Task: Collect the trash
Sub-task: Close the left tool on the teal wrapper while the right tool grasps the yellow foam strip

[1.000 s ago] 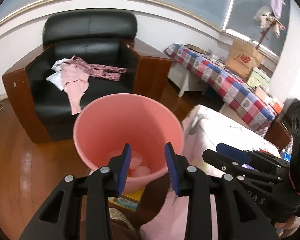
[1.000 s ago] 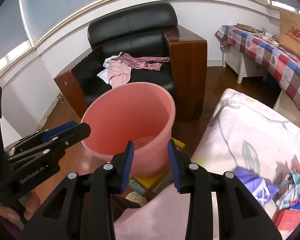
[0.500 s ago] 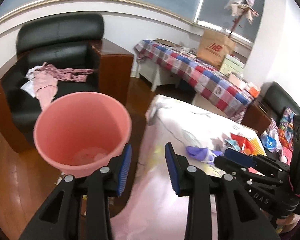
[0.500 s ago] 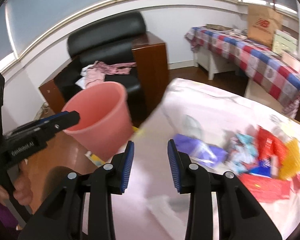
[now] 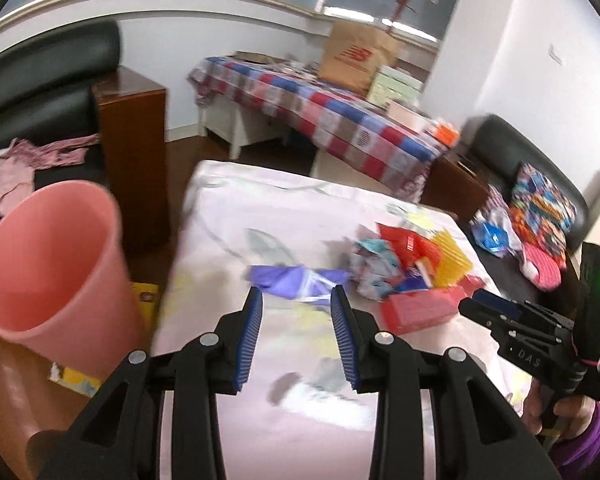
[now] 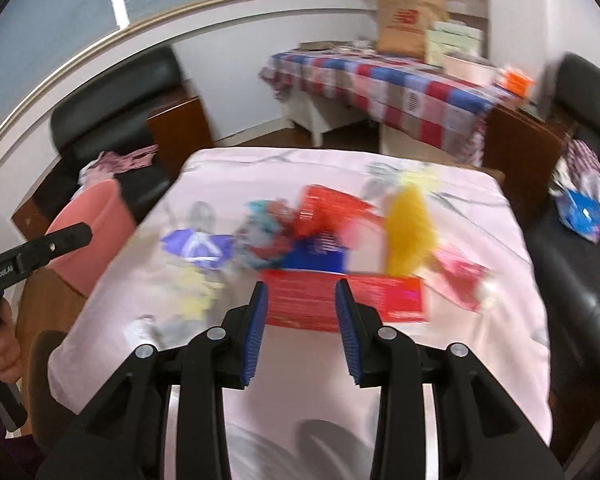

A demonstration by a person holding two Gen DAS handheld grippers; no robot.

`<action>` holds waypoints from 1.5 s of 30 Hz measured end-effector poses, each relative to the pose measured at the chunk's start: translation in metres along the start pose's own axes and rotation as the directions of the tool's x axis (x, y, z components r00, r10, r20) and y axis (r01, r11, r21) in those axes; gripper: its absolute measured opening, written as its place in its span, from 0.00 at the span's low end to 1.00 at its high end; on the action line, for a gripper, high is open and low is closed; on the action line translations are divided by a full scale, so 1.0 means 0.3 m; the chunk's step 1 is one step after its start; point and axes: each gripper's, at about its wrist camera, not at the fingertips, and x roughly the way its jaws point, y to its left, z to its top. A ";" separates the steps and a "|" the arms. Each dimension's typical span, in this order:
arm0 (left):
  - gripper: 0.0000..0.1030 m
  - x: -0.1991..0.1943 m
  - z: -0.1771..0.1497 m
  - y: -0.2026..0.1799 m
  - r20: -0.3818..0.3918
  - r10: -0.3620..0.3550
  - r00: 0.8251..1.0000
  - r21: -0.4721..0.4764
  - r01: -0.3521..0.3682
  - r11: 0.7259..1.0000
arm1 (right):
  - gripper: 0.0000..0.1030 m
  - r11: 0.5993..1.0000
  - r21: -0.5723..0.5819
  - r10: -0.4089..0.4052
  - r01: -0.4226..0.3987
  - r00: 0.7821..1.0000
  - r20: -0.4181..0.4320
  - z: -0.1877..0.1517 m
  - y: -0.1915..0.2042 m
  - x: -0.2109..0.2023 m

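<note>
Left gripper point(image 5: 297, 332): fingers point(image 5: 252, 332) parted by a moderate gap, nothing between them, aimed down over the desk point(image 5: 260, 200) short of the purple wrapper point(image 5: 288, 282). Right gripper point(image 6: 301, 330): fingers point(image 6: 258, 328) likewise parted, empty, hanging above the near edge of the red box point(image 6: 340, 300).

Trash pile spread across the far half of the desk: purple wrapper to the left, crumpled patterned wrapper point(image 6: 264, 232) beside it, red bag point(image 6: 324, 210) behind, blue packet point(image 6: 316, 256) just behind the red box, yellow bag point(image 6: 410, 232) to the right, small pink packet point(image 6: 460, 276) farther right. Much of the pile blurred; details unreadable.

Pink bin point(image 5: 52, 276) off the left edge of the desk, tilted, mouth open; contents not visible. Yellow item point(image 5: 146, 300) on the floor beside it.

Surroundings: black armchair point(image 5: 48, 80) with clothes point(image 5: 32, 160) behind the bin; checked table point(image 5: 320, 120) with a brown bag point(image 5: 356, 56) against the far wall; black sofa point(image 5: 532, 168) to the right.
</note>
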 end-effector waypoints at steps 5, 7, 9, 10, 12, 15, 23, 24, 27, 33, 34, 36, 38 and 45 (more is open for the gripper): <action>0.34 0.086 0.007 -0.130 -0.039 -0.042 0.998 0.068 0.045 0.997 | 0.34 0.998 0.058 -0.016 0.015 1.000 0.008 -0.013 -0.104 -0.012; 0.34 0.114 0.011 -0.164 -0.048 -0.052 0.997 0.086 0.056 0.995 | 0.34 0.998 0.067 -0.016 0.015 1.000 0.012 -0.018 -0.124 -0.017; 0.34 0.145 0.013 -0.195 -0.059 -0.060 0.996 0.092 0.066 0.994 | 0.34 0.997 0.074 -0.017 0.016 1.000 0.013 -0.023 -0.141 -0.021; 0.34 0.162 0.014 -0.210 -0.065 -0.062 0.996 0.094 0.068 0.993 | 0.34 0.997 0.078 -0.017 0.016 1.000 0.013 -0.029 -0.143 -0.025; 0.36 0.191 0.017 -0.231 -0.077 -0.055 0.996 0.099 0.063 0.993 | 0.34 0.996 0.085 -0.016 0.015 1.000 0.013 -0.034 -0.159 -0.023; 0.39 0.227 0.023 -0.254 -0.091 -0.056 0.994 0.107 0.065 0.992 | 0.34 0.995 0.097 -0.013 0.012 1.000 0.008 -0.036 -0.171 -0.015; 0.40 0.343 0.041 -0.301 -0.126 -0.033 0.991 0.132 0.050 0.990 | 0.34 0.993 0.122 -0.005 0.006 1.000 -0.003 -0.048 -0.212 0.002; 0.40 0.357 0.047 -0.302 -0.130 -0.029 0.991 0.128 0.046 0.991 | 0.34 0.992 0.122 -0.007 0.007 1.000 -0.004 -0.048 -0.217 0.004; 0.40 0.396 0.069 -0.300 -0.144 -0.025 0.989 0.089 0.038 0.995 | 0.34 0.992 0.125 -0.010 0.011 1.000 -0.005 -0.049 -0.227 0.010; 0.40 0.474 0.097 -0.304 -0.162 0.017 0.987 0.040 -0.010 0.999 | 0.34 0.989 0.146 -0.008 0.009 1.000 -0.007 -0.043 -0.250 0.028; 0.40 0.486 0.097 -0.306 -0.168 0.029 0.985 0.045 -0.022 0.999 | 0.34 0.989 0.149 -0.006 0.007 1.000 -0.005 -0.039 -0.253 0.030; 0.40 0.508 0.093 -0.311 -0.177 0.041 0.983 0.046 -0.034 0.998 | 0.34 0.988 0.152 -0.004 0.004 1.000 -0.001 -0.030 -0.260 0.031; 0.40 0.513 0.089 -0.310 -0.168 0.042 0.985 0.047 -0.035 0.998 | 0.34 0.988 0.154 -0.005 0.005 1.000 0.003 -0.022 -0.266 0.033; 0.26 0.494 0.091 -0.310 -0.135 0.025 0.991 0.071 -0.015 0.997 | 0.34 0.986 0.165 -0.004 0.003 1.000 0.002 -0.009 -0.284 0.045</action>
